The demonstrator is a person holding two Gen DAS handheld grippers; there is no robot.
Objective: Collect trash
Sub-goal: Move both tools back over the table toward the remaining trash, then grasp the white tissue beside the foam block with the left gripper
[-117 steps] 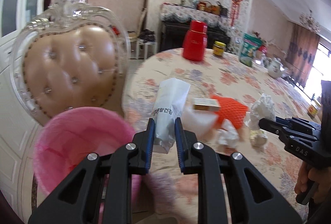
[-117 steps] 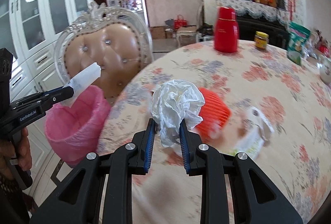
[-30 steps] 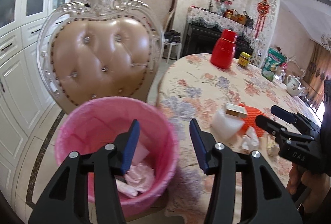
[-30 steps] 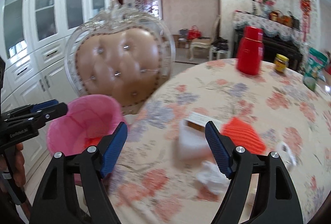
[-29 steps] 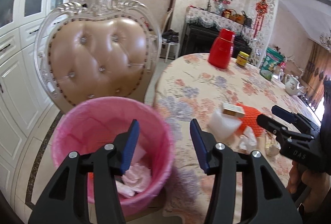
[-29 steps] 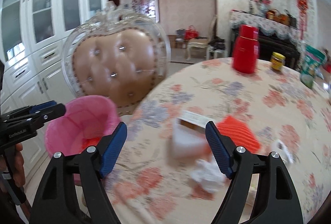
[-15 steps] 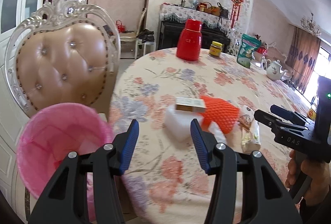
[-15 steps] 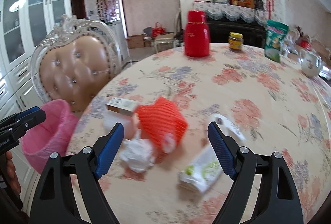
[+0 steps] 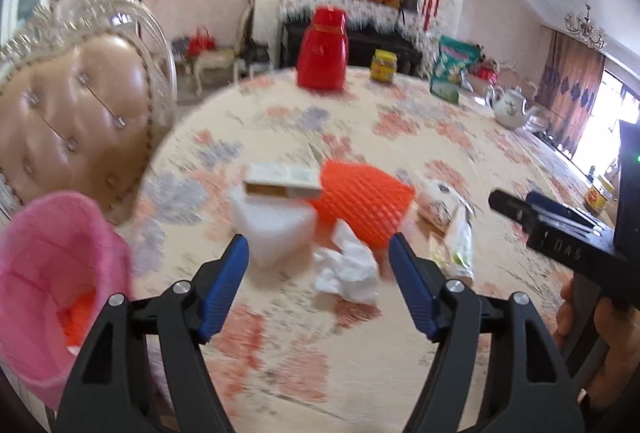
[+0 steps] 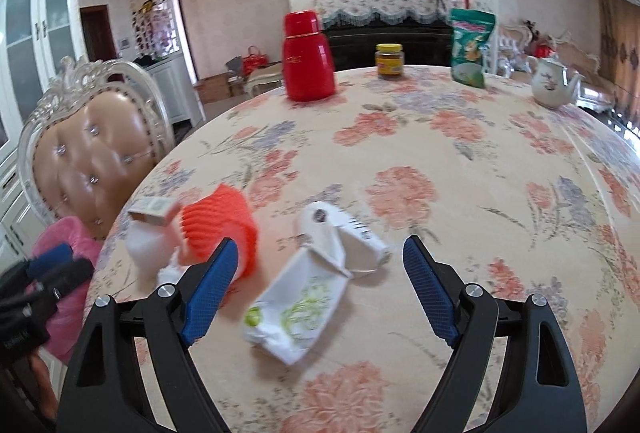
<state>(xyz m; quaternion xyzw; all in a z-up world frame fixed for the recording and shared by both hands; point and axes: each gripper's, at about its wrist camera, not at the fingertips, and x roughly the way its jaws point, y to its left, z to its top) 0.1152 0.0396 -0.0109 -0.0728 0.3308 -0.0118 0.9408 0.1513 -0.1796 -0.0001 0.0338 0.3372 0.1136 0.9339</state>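
Trash lies on the floral table [image 9: 400, 373]. In the left wrist view my open, empty left gripper [image 9: 320, 273] frames a crumpled white tissue [image 9: 348, 269], with a white foam block [image 9: 272, 225], a small carton [image 9: 284, 180] and an orange foam net [image 9: 364, 201] beyond. The pink-lined bin [image 9: 52, 273] stands at lower left, holding trash. In the right wrist view my open, empty right gripper [image 10: 318, 279] hovers over a white-green wrapper [image 10: 300, 309] and a white packet [image 10: 340, 237]. The orange net [image 10: 220, 225] lies to its left.
A tufted chair [image 10: 88, 153] stands left of the table by the bin [image 10: 68, 253]. At the far side stand a red thermos [image 10: 306, 61], a jar [image 10: 389, 60], a green bag [image 10: 471, 45] and a teapot [image 10: 554, 81].
Both grippers have swung from the bin back over the table and come closer to the trash. The tube and big tissue held earlier are gone from the fingers. Both stay open.
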